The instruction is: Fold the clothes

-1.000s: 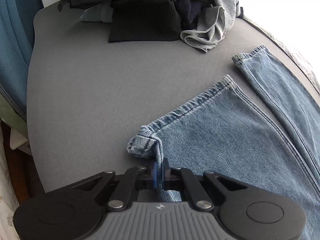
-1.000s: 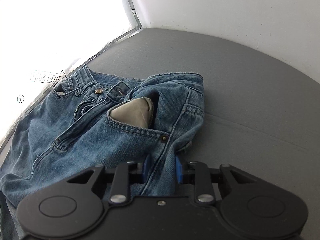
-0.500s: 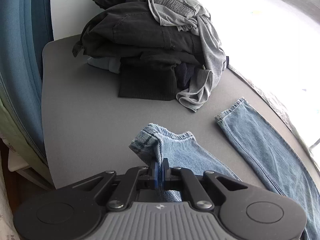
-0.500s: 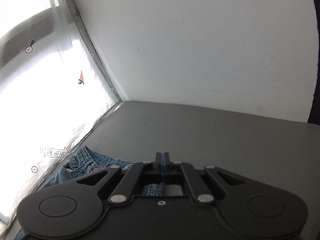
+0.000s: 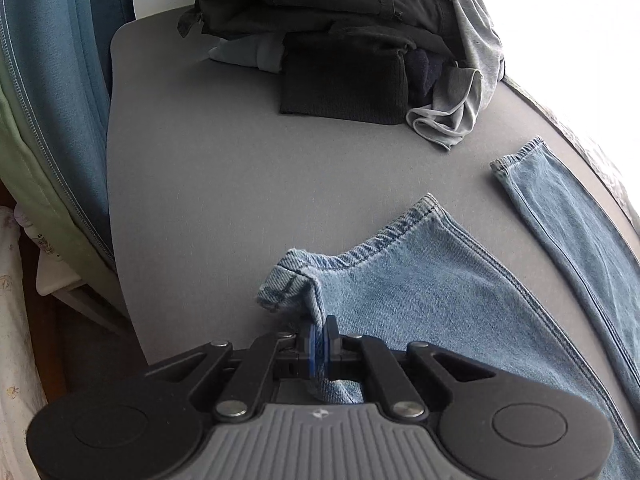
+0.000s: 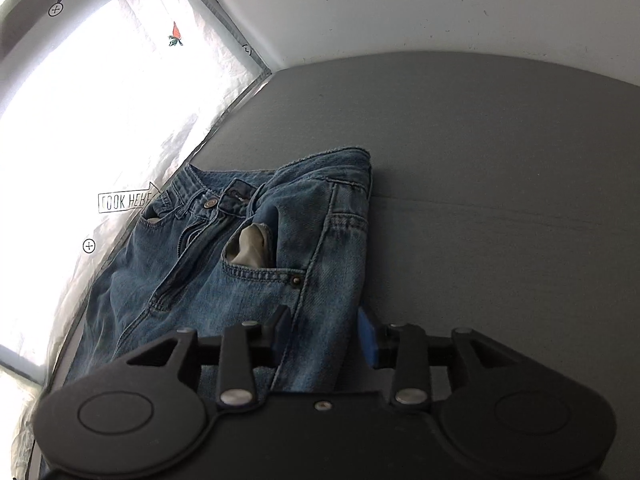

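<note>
A pair of blue jeans lies on the grey table (image 5: 224,168). In the left wrist view my left gripper (image 5: 319,345) is shut on the hem corner of the near leg (image 5: 432,296), which is bunched just above the pads. The other leg (image 5: 568,216) lies flat to the right. In the right wrist view the jeans' waist (image 6: 224,264) rests on the table, with a grey pocket lining (image 6: 252,246) poking out. My right gripper (image 6: 324,338) is open, low over the hip, and the side seam lies between its spread fingers.
A pile of dark and grey clothes (image 5: 360,28) sits at the far end of the table. Blue and green fabric (image 5: 48,128) hangs past the left edge. A bright window with stickers (image 6: 100,128) and a white wall (image 6: 440,4) border the waist end.
The right gripper was shut and raised half a second ago; now it is open and low with the waist lying on the table. The left gripper keeps the hem and has come down.
</note>
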